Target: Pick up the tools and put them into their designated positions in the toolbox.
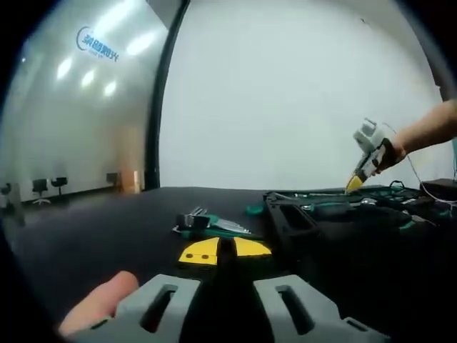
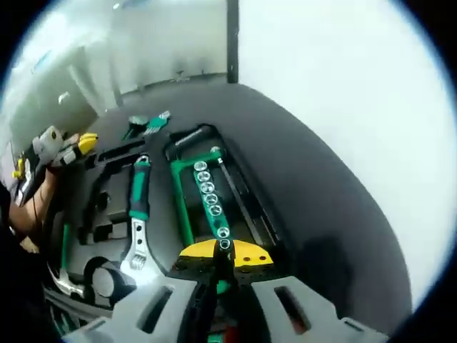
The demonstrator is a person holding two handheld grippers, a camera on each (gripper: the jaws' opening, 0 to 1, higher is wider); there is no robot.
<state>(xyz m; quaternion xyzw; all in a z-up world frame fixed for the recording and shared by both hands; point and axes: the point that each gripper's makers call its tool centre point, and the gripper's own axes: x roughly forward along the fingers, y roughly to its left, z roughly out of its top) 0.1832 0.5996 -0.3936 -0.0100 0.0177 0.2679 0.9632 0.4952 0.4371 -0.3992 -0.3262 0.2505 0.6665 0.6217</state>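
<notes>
meanwhile left gripper point(image 1: 225, 251) hovers low over black table point(image 1: 107, 229), yellow tips pressed together, nothing between. hex key set point(image 1: 207, 223) lies on table just beyond, beside toolbox point(image 1: 343, 214). right gripper point(image 2: 224, 251) above open toolbox point(image 2: 107, 207), tips together over socket row point(image 2: 211, 196), holding nothing; wrench point(image 2: 137, 221) seated in foam.

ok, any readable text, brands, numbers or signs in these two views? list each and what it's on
Blue logo or lettering on the glossy wall, upper left of the left gripper view: too blurred to read.
Row of sockets on the green rail in the toolbox, right gripper view: any size marks too small to read.
Adjustable wrench in the toolbox: no legible marking.
Hex key set on the black table: no legible marking.
Nothing can be quoted.
</notes>
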